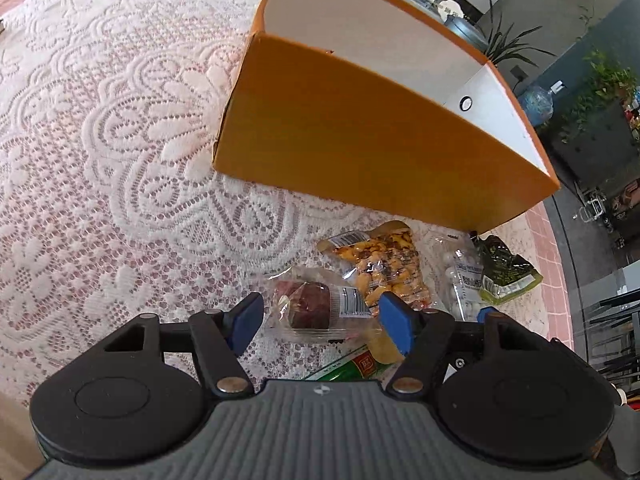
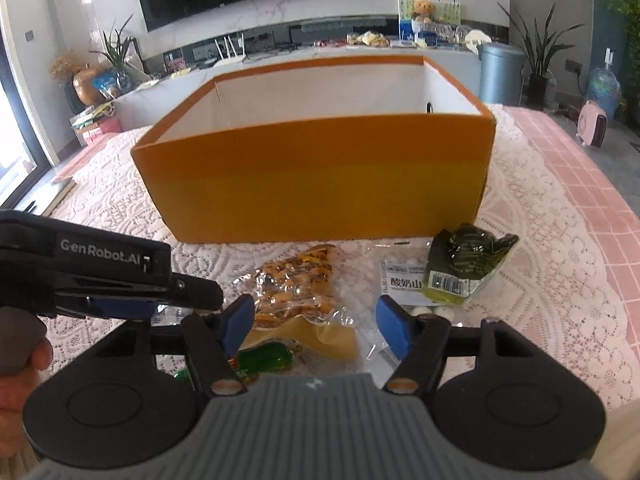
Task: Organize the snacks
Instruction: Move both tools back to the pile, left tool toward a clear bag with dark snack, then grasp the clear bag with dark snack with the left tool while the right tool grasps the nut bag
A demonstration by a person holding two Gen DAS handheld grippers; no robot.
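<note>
left gripper (image 1: 320,324): jaws spread apart, grasping nothing; a clear packet holding a dark brown snack (image 1: 316,308) lies on the lace tablecloth (image 1: 120,140) between the blue pads, contact cannot be told. right of it: packet of yellow nuts (image 1: 384,264), white-ball packet (image 1: 460,276), green packet (image 1: 504,272). orange box (image 1: 360,148) stands open behind them. right gripper (image 2: 316,330): jaws apart, released, over the nut packet's lower end and a green wrapper (image 2: 264,358).

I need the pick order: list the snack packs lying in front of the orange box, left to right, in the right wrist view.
Green-wrapped candy → clear bag of yellow-orange snacks → clear pack of white balls with a white label → dark green vacuum pack.
</note>
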